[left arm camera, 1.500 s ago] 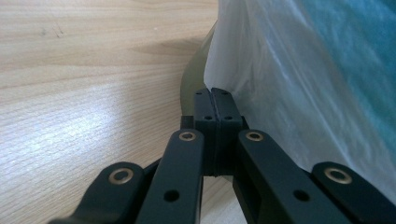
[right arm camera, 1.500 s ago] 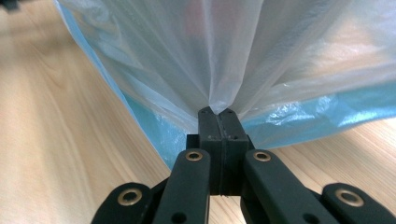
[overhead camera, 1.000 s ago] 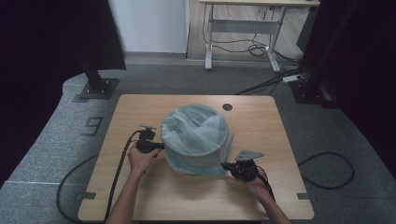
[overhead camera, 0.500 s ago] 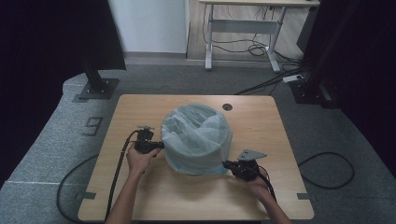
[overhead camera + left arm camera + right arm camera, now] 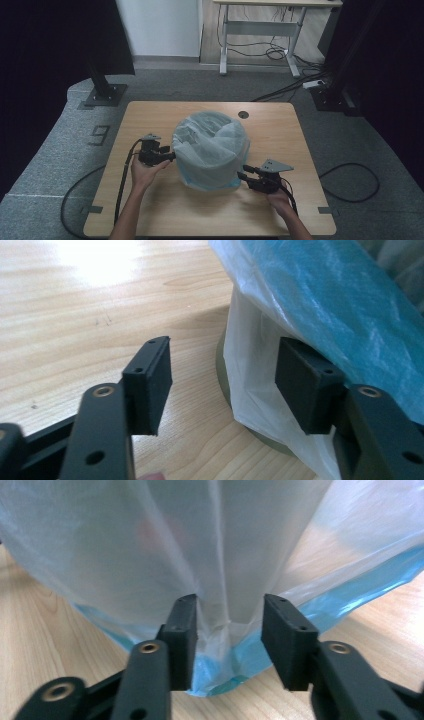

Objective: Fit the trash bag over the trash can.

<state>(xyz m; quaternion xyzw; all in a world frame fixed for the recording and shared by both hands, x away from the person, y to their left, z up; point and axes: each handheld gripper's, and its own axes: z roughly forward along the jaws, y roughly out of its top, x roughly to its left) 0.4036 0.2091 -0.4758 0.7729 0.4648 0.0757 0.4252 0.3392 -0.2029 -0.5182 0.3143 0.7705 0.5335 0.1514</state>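
Note:
A round bin (image 5: pixel 210 150) stands mid-table, draped in a translucent white bag (image 5: pixel 250 375) over a blue bag (image 5: pixel 340 305). My left gripper (image 5: pixel 172 156) is at the bin's left side. Its jaws have just been opening; the white bag's hanging edge lies loose between them (image 5: pixel 225 385), near the right-hand jaw. My right gripper (image 5: pixel 241 175) is at the bin's near right. Its jaws have just been opening too. A fold of white bag (image 5: pixel 200 540) hangs in their gap (image 5: pixel 230 635), unpressed, with the blue bag's hem (image 5: pixel 345 595) behind.
The wooden table (image 5: pixel 150 120) has a cable hole (image 5: pixel 243 114) behind the bin. A black stand base (image 5: pixel 102 92) sits on the carpet at the far left and another desk (image 5: pixel 270 25) stands at the back. Cables trail on the floor at both sides.
Both grippers' jaws have opened and let go of the bag film. The left hand has lifted slightly beside the bin; the right hand has stayed put.

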